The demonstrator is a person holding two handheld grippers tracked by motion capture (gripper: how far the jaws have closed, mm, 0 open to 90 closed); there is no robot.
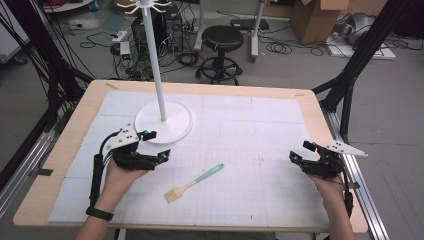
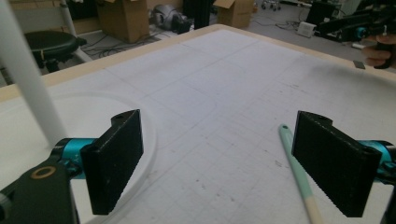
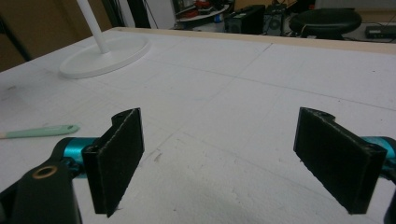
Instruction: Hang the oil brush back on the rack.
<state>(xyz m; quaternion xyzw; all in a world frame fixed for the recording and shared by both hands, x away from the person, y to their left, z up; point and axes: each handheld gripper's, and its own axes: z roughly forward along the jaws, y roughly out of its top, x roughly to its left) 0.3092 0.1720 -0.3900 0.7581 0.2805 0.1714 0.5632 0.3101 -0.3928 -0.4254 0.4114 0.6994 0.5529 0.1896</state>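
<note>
Lab: floor cables (image 1: 285, 47), cardboard boxes (image 1: 317, 17).

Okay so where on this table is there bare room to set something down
The widest bare patch is the white mat between the white stand's base and the right gripper. The near strip below the brush is free too. It is crowded at the left, where the left gripper sits against the base.

Brush (image 1: 194, 182) on white mat (image 1: 260, 130), both grippers' jaws apart, white stand (image 1: 162, 107)

On the table (image 1: 310, 107), the brush (image 1: 192, 183) lies in front of the stand (image 1: 163, 121), between both grippers.
</note>
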